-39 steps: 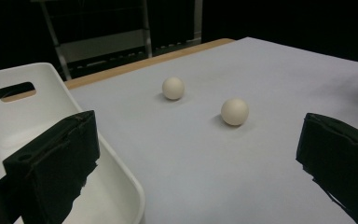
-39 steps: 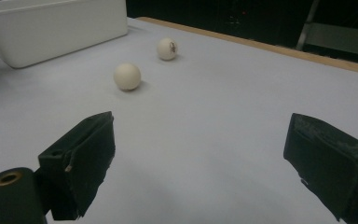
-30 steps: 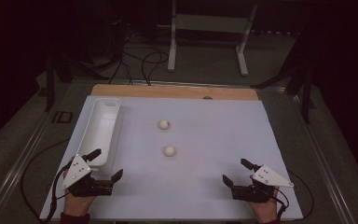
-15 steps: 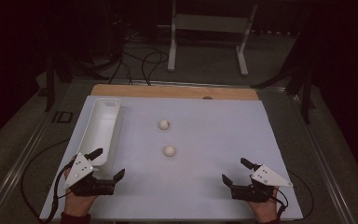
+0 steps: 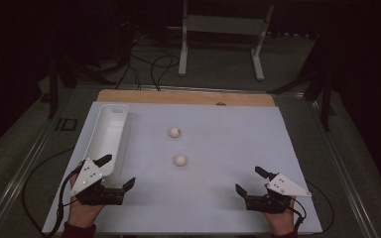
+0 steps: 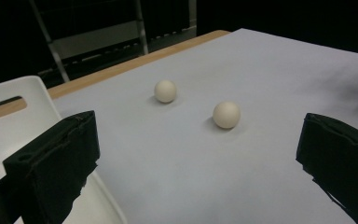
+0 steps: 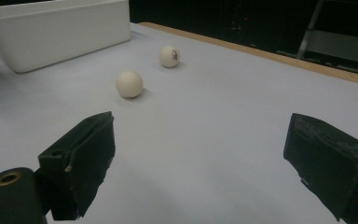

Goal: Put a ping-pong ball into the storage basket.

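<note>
Two balls were noted on the white sheet (image 5: 218,198) at frame centre in the high view: the near ball (image 5: 180,160) and, above it, the far ball (image 5: 174,132). A white bin (image 5: 110,130) lay at upper left, its long axis running up the frame.

The left gripper (image 5: 117,173) was seen at lower left, jaws spread wide and empty, just beside the bin's near end. The right gripper (image 5: 248,181) was seen at lower right, jaws likewise spread and empty. The near ball lay up and to the right of the left gripper, and up and to the left of the right gripper; the two distances looked about alike, the left perhaps slightly shorter. Being round, the balls offered no long axis to align to.

Against the frame half a second earlier, the left gripper was found slightly higher in frame and the right nearly unchanged; balls and bin had not shifted.
</note>
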The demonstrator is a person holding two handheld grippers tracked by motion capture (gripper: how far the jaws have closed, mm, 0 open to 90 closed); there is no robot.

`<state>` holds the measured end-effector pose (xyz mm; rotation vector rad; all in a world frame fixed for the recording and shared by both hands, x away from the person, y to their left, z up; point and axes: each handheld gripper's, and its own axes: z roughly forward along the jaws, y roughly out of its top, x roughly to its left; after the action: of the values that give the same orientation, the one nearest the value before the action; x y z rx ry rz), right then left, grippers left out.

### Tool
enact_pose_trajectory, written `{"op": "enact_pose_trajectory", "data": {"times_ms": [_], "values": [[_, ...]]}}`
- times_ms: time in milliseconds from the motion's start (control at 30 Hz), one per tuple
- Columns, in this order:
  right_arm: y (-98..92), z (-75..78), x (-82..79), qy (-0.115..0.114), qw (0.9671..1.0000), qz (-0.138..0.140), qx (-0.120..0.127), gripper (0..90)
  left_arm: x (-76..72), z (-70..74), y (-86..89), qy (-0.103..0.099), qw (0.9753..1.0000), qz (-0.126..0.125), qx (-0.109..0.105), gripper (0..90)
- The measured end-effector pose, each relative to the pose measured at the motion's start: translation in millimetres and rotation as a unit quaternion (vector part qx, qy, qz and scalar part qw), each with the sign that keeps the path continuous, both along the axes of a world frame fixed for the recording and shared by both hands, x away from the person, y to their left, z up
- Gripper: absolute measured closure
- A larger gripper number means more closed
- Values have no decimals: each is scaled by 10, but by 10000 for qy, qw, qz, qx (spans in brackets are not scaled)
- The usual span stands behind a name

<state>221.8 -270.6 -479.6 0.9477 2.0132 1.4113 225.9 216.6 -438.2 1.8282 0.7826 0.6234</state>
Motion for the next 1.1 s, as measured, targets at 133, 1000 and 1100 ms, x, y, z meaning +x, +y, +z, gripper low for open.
{"op": "enact_pose_trajectory", "data": {"times_ms": [133, 1000, 1100], "values": [[-17, -1, 0, -10, 10000, 5, -5, 86, 32, 29, -36, 14, 10000, -50, 65, 0], [-47, -9, -5, -20, 9999, -73, 68, 86, 187, 215, -246, -9, 9995, -269, 142, 0], [-44, -14, -6, -15, 10000, -60, 66, 86, 215, 208, -274, 41, 9994, -292, 168, 0]]}}
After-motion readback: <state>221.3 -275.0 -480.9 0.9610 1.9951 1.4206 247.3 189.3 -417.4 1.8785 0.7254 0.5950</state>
